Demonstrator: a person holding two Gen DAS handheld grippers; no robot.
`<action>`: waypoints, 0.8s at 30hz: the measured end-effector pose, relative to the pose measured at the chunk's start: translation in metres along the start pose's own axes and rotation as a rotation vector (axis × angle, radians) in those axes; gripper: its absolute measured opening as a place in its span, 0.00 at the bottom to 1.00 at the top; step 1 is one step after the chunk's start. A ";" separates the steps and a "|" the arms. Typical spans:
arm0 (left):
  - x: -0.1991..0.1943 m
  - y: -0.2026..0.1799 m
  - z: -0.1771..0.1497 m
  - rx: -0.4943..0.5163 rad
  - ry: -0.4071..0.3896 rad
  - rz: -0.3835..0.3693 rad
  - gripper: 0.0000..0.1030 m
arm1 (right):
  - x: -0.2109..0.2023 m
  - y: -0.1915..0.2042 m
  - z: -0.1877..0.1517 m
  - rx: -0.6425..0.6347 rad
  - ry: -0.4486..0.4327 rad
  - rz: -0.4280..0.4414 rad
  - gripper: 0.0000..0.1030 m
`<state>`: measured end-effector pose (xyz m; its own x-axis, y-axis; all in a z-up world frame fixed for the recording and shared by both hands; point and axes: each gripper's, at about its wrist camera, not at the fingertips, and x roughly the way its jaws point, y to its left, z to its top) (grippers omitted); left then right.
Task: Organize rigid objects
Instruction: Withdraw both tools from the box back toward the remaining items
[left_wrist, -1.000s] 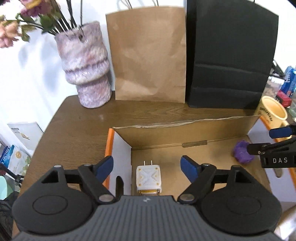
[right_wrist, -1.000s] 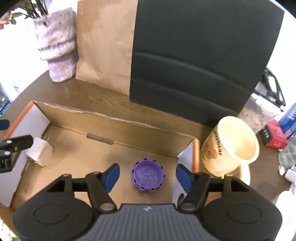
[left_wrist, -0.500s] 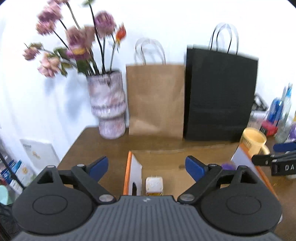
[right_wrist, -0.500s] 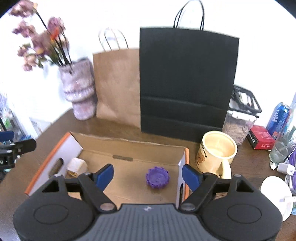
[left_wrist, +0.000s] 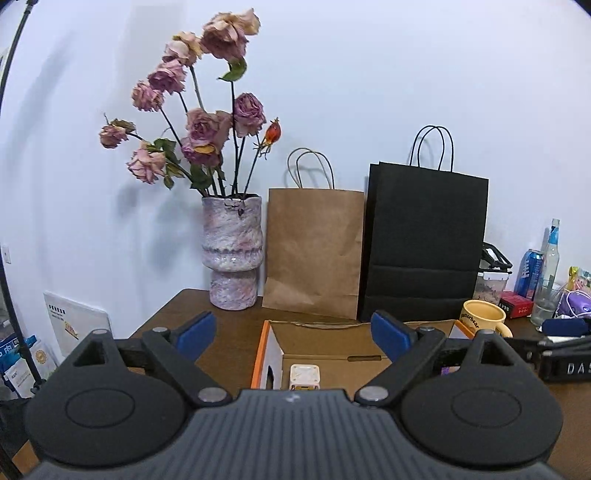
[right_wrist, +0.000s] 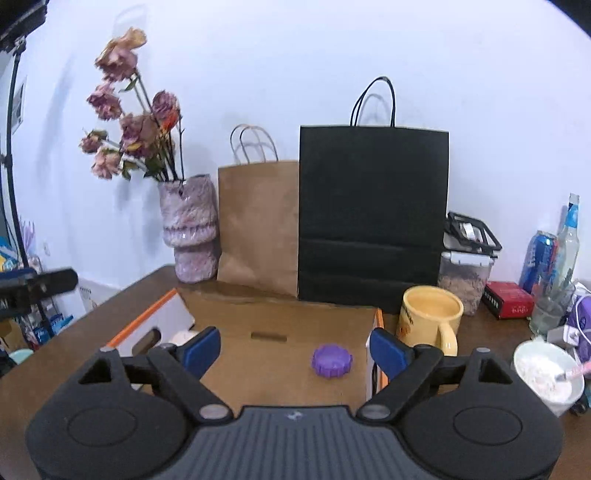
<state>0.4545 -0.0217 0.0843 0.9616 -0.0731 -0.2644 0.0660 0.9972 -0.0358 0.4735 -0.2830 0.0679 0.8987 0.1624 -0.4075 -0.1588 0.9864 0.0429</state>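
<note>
Both grippers have drawn back and tilted up since the earlier frames, so the cardboard box (right_wrist: 280, 317) that filled each view a second ago now sits low and small beyond the fingertips. Left gripper (left_wrist: 293, 330) has its blue pads spread wide with nothing between them; right gripper (right_wrist: 295, 349) has its jaws opening wider at this moment, and they too are empty. Straight ahead of the left gripper and just below its fingertip line, the white plug adapter (left_wrist: 304, 374) lies on the box floor close to the orange-edged left wall, partly hidden by the gripper body, so its long axis cannot be read. Ahead of the right gripper and slightly right of centre, the purple cap (right_wrist: 331, 361) lies flat on the box floor near the right wall; being round, it offers no preferred grip direction. Each item lies nearer its own gripper, adapter to the left, cap to the right, and the two are well apart. Outside the box, just beside its right wall, stands the yellow mug (right_wrist: 430, 317). Judging by this, both items look already placed.
</note>
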 end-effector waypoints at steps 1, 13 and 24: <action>-0.005 0.001 -0.002 -0.006 -0.006 -0.003 0.90 | -0.004 0.001 -0.003 -0.001 -0.011 -0.004 0.85; -0.060 0.004 -0.040 -0.004 -0.070 -0.026 0.92 | -0.058 0.001 -0.045 0.067 -0.122 -0.050 0.85; -0.132 -0.001 -0.085 0.054 -0.055 -0.014 0.93 | -0.127 0.010 -0.101 0.093 -0.149 -0.066 0.85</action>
<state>0.3047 -0.0146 0.0377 0.9736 -0.0877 -0.2105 0.0926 0.9956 0.0134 0.3162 -0.2961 0.0282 0.9577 0.0926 -0.2725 -0.0655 0.9921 0.1071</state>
